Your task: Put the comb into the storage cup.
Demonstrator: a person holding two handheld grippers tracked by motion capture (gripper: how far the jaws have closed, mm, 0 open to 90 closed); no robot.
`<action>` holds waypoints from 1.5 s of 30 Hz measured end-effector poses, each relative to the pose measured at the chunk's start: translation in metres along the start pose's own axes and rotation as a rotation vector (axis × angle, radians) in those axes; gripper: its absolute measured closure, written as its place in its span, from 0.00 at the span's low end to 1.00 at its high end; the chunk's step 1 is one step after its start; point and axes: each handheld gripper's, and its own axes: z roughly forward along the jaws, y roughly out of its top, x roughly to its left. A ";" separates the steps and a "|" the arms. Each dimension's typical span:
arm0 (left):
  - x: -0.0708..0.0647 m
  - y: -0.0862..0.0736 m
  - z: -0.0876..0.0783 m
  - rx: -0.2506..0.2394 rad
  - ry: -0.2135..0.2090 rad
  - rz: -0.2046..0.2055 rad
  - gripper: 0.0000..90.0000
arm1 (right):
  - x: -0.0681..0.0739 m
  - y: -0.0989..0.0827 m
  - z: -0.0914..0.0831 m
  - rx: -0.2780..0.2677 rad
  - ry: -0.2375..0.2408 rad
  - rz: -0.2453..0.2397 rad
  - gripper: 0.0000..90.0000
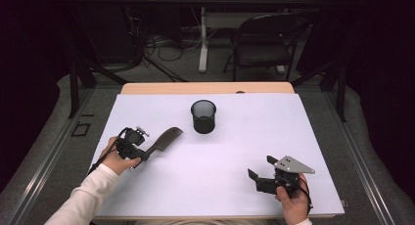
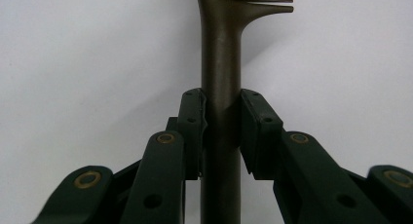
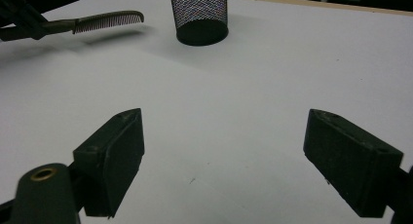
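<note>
Dark comb sits at the left side of the white counter, handle clamped between the fingers of the left gripper, toothed end pointing toward the black mesh cup. In the right gripper view the comb looks lifted just off the surface, with its shadow beneath. Mesh cup stands upright near the far middle, close to the comb tip but apart. Right gripper rests at the near right, fingers spread wide with nothing between, well apart from the comb.
</note>
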 end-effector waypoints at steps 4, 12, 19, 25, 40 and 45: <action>0.000 0.000 -0.004 -0.024 0.002 0.002 0.81 | 0.000 0.000 0.000 0.000 0.000 0.000 0.16; -0.001 -0.003 -0.015 -0.090 -0.003 -0.008 0.81 | 0.000 0.000 0.000 0.000 0.000 0.000 0.16; -0.002 -0.004 -0.019 -0.120 0.008 -0.010 0.80 | 0.000 0.000 0.000 0.000 0.000 0.000 0.16; -0.003 -0.005 -0.024 -0.152 0.015 -0.017 0.81 | 0.000 0.000 0.000 0.001 -0.001 0.000 0.16; -0.007 -0.009 -0.042 -0.280 0.030 -0.029 0.81 | 0.000 0.000 0.000 -0.001 0.001 0.000 0.16; -0.011 -0.009 -0.047 -0.332 0.033 -0.027 0.80 | 0.000 0.000 0.000 0.000 -0.001 0.001 0.16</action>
